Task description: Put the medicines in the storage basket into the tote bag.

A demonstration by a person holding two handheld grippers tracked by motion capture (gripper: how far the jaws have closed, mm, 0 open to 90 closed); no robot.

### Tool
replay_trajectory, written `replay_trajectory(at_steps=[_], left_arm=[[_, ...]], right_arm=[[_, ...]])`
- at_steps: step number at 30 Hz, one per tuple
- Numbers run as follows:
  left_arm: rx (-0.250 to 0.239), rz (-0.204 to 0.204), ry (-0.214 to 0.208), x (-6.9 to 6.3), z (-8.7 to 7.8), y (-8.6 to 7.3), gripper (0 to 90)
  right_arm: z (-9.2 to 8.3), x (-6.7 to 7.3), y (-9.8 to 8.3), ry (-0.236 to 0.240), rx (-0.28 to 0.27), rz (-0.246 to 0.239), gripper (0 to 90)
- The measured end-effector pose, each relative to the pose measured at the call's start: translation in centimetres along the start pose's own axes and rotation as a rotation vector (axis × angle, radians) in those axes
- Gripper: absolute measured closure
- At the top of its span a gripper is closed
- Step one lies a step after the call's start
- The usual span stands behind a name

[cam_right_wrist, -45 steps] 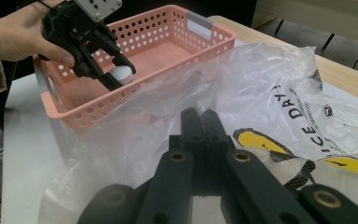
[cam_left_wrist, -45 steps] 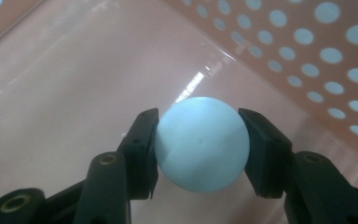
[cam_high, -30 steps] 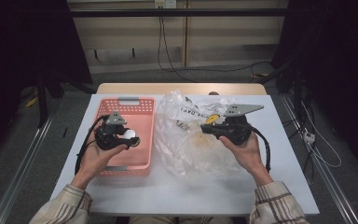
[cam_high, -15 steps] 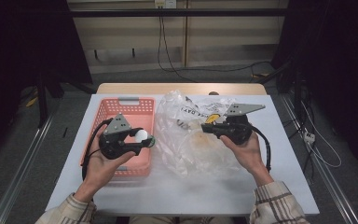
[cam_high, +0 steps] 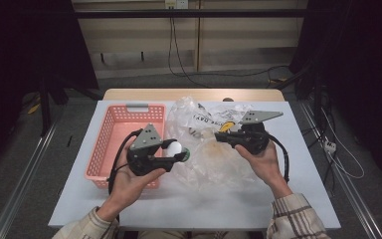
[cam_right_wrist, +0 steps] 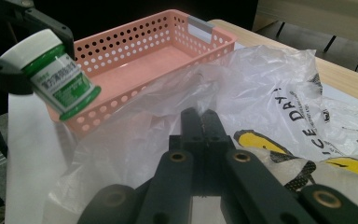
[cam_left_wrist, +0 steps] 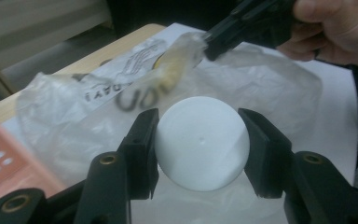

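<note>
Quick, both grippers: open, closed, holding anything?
Left gripper: closed on the white-capped green bottle, held by its cap.
Right gripper: closed, pinching the clear plastic bag.

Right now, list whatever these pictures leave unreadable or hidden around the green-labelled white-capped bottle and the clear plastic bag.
- White-capped green bottle: label print too small to read in the right gripper view; in the left gripper view the cap hides the body.
- Clear printed plastic bag: contents unclear, crumpled film blurs them in the high view.
- Right gripper: jaws shut on the bag; the pinched edge is hidden between them.
- Pink perforated basket: the near end is covered by the left gripper.
</note>
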State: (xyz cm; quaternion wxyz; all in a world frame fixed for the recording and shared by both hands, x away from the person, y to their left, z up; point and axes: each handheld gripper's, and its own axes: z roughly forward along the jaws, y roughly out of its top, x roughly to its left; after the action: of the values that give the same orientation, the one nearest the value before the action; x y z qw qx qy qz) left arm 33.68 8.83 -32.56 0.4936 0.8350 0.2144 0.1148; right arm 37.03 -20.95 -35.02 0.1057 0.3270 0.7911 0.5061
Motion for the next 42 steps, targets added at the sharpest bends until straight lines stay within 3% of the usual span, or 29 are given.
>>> replay_trajectory(at_steps=[3, 4, 8, 12, 15, 21, 24, 25, 28, 31, 37, 42], left_arm=[[-0.018, 0.003, -0.018, -1.0, 1.2, 0.4, 50.8], [-0.009, 0.023, -0.01, -1.3, 1.6, 0.6, 50.8], [-0.014, 0.041, -0.035, -2.5, 3.6, 1.0, 50.8], [-0.008, 0.023, -0.055, -3.3, 5.6, 0.8, 50.8], [0.009, 0.036, -0.037, -3.5, 7.0, 0.6, 50.8], [0.025, 0.026, -0.064, -3.9, 9.5, -0.1, 50.8], [0.033, 0.031, -0.025, -4.0, 10.5, -0.5, 50.8], [0.039, 0.034, -0.002, -4.0, 10.7, -0.7, 50.8], [0.04, -0.002, -0.015, -3.9, 11.7, -1.2, 50.7], [0.059, -0.004, 0.006, -3.5, 12.8, -1.7, 50.8], [0.062, -0.059, 0.037, -2.1, 14.2, -2.3, 50.8], [0.104, -0.067, 0.064, -0.8, 15.6, -2.8, 50.7]], right_arm=[[0.0, 0.0, 0.0, 0.001, 0.003, -0.001, 90.0], [0.1, 0.0, 0.0, 0.001, 0.003, -0.001, 90.0], [0.0, 0.0, 0.0, 0.003, 0.004, -0.004, 90.0], [-0.1, 0.0, 0.0, -0.001, 0.002, -0.003, 90.0], [-0.3, -0.2, -0.1, -0.004, -0.003, 0.004, 90.0], [-0.4, -0.2, -0.1, -0.006, -0.004, 0.004, 90.0], [-0.4, -0.2, -0.1, -0.008, 0.0, 0.006, 90.0], [-0.4, -0.4, -0.2, -0.013, 0.003, 0.01, 90.0], [-0.3, -0.5, -0.5, -0.014, 0.013, 0.018, 90.0], [-0.1, -0.4, -0.5, -0.012, 0.02, 0.017, 90.0], [0.0, -0.4, -0.7, -0.008, 0.031, 0.017, 90.0], [0.5, -0.7, -1.3, -0.008, 0.051, 0.034, 90.0]])
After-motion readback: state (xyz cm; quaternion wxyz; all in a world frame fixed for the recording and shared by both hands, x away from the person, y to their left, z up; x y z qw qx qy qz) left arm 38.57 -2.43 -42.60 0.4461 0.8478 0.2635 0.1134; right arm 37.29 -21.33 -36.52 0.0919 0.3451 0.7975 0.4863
